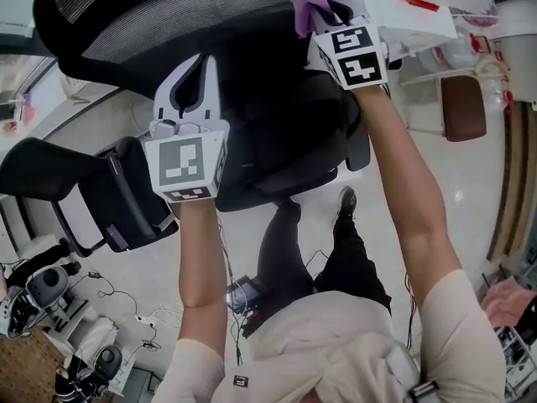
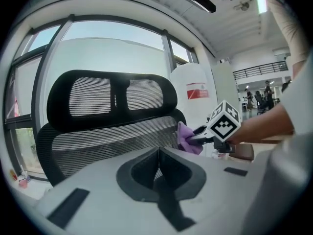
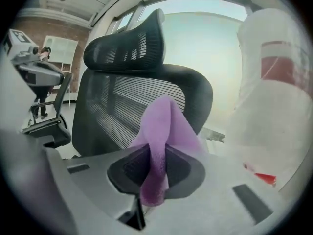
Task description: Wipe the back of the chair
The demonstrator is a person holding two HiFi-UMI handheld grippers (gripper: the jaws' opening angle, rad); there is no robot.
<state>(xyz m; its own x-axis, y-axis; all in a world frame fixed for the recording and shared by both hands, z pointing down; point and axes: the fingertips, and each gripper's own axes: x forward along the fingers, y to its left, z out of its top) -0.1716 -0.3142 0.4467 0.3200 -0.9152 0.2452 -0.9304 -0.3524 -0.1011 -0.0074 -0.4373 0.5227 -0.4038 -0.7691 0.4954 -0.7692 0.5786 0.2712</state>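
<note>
While its jaws clamp a purple cloth [image 3: 164,131], the right hand-held gripper [image 3: 156,168] holds it at the side edge of the chair's mesh back [image 1: 180,15]. The left hand-held gripper [image 2: 159,173], jaws pressed together on nothing, hovers above the seat [image 1: 281,141], facing the back.

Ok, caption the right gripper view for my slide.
Right tongs shut on a purple cloth, facing the black mesh chair back.
</note>
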